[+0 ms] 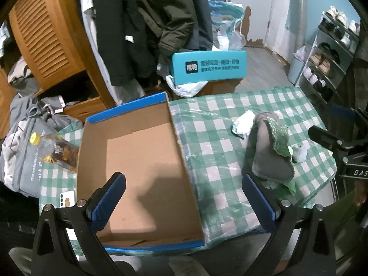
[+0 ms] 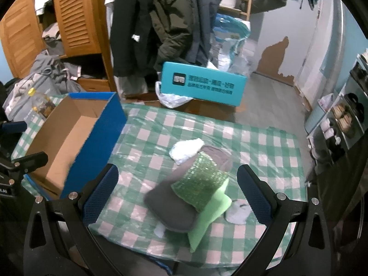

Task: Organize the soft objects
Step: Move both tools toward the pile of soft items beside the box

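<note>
An open cardboard box [image 1: 142, 172] with blue outside walls [image 2: 96, 138] stands on the left of the checked table; nothing lies inside it. To its right sits a pile of soft things: a grey insole [image 1: 269, 154] [image 2: 170, 207], a green scouring cloth [image 2: 200, 181] [image 1: 279, 138], a light green sponge [image 2: 211, 214], a white sock [image 2: 187, 149] [image 1: 243, 120] and a small pale bundle [image 2: 237, 214] [image 1: 300, 153]. My left gripper [image 1: 184, 184] hovers open over the box's near right wall. My right gripper [image 2: 177, 179] hangs open above the pile, holding nothing.
A plastic bottle [image 1: 55, 149] and a phone [image 1: 66, 199] lie left of the box. Beyond the table [image 2: 264, 142] are a teal box [image 2: 202, 86], hanging coats, a wooden wardrobe [image 1: 46, 34] and a shoe rack [image 1: 329, 57] at the right.
</note>
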Available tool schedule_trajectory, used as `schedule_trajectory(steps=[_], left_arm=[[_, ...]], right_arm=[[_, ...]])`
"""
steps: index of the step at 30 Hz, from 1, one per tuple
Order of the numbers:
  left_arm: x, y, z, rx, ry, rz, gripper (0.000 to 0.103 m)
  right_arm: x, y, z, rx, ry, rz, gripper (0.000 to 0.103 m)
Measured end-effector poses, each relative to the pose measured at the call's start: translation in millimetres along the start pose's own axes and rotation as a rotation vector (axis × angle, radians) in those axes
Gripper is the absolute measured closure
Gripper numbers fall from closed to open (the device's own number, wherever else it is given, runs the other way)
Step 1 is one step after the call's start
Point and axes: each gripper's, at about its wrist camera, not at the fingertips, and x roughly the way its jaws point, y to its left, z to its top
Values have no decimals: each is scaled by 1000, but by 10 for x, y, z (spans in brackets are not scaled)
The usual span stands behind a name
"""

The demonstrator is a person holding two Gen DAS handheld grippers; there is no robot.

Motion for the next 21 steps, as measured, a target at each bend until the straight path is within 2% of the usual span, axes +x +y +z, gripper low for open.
schedule_trajectory(steps=[12, 21], left_arm=[[250, -378, 157, 49, 68, -64, 1], [451, -711, 254, 101, 117, -63, 1]], right_arm=[[26, -566, -169, 104, 51, -81, 2], [124, -1019, -372, 176, 95, -114, 2]])
